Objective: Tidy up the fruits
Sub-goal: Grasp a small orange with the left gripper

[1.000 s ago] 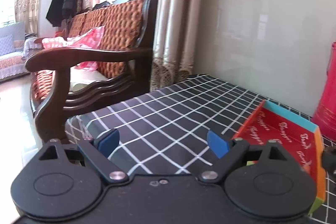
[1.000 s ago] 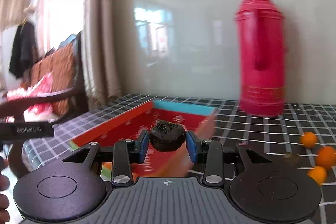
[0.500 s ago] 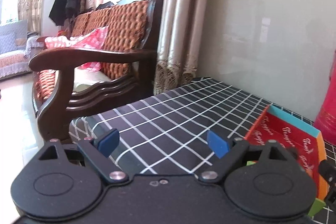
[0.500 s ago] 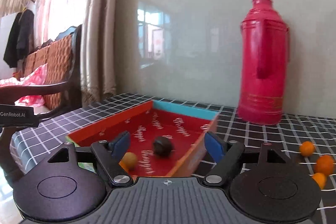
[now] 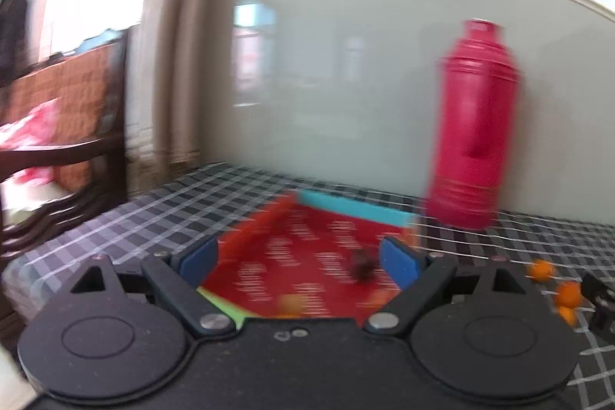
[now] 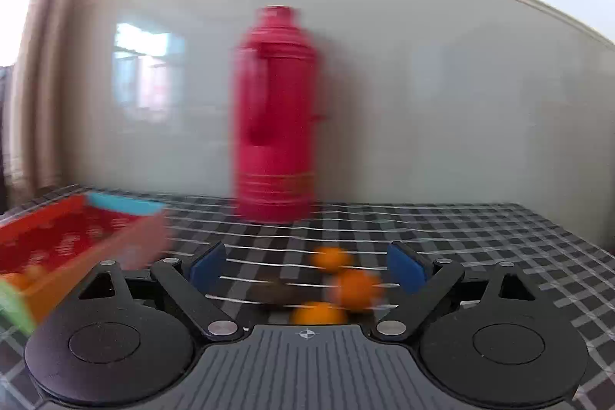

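Note:
Both views are blurred by motion. My left gripper is open and empty, facing the red tray. A dark round fruit and a small orange fruit lie in the tray. My right gripper is open and empty, facing three small oranges and a dark fruit on the checked tablecloth. The tray's corner shows at the left of the right wrist view. The loose oranges also show at the right of the left wrist view.
A tall red thermos stands at the back against the wall, right of the tray; it also shows in the left wrist view. A wooden sofa stands left of the table. The black-and-white checked table stretches right.
My right gripper let go of the dark fruit into the tray, then swung right to face the loose oranges. My left gripper swung right from the sofa side to face the tray.

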Action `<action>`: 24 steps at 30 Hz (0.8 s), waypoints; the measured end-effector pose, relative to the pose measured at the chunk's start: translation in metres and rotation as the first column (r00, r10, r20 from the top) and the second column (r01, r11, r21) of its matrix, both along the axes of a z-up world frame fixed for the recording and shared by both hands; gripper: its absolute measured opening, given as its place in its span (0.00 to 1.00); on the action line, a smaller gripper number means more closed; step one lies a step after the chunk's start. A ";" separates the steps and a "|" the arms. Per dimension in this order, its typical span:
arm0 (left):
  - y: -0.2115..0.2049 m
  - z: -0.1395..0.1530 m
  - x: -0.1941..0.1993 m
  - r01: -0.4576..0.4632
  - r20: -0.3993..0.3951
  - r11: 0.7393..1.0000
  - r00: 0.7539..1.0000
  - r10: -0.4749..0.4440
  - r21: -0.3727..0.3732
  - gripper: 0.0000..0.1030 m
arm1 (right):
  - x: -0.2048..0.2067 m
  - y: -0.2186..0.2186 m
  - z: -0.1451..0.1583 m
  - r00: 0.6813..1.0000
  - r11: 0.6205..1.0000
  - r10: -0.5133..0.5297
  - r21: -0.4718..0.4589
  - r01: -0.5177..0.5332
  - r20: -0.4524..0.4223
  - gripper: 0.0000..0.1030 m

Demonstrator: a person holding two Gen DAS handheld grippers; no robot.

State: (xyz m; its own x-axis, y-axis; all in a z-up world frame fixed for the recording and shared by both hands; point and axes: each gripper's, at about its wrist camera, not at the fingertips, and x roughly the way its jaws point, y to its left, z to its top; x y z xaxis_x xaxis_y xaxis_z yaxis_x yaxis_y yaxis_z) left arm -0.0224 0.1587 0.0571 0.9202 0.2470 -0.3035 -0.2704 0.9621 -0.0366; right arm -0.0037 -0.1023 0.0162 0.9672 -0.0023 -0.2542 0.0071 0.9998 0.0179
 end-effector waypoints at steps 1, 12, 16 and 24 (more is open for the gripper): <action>-0.011 -0.002 0.003 0.036 0.000 0.999 0.999 -0.036 0.004 0.81 | 0.001 -0.012 0.000 0.999 0.999 -0.041 0.010 0.041 -0.004 0.89; -0.130 -0.036 0.048 0.397 -0.121 0.918 0.912 -0.393 0.014 0.67 | -0.019 -0.095 0.001 0.953 0.953 -0.302 0.022 0.302 0.019 0.95; -0.164 -0.050 0.058 0.463 -0.161 0.886 0.876 -0.454 0.018 0.65 | -0.026 -0.114 -0.001 0.944 0.943 -0.331 0.033 0.331 0.011 0.95; -0.190 -0.072 0.079 0.509 -0.230 0.860 0.833 -0.504 -0.037 0.50 | -0.030 -0.130 0.001 0.935 0.932 -0.355 0.075 0.355 -0.007 0.95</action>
State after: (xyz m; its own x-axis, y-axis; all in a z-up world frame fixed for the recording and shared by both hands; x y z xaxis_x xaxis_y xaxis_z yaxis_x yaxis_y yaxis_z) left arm 0.0568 -0.0315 -0.0147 0.8265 -0.2249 -0.5161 0.2570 0.9664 -0.0095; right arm -0.0334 -0.2322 0.0172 0.9082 -0.3275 -0.2607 0.3612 0.9279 0.0925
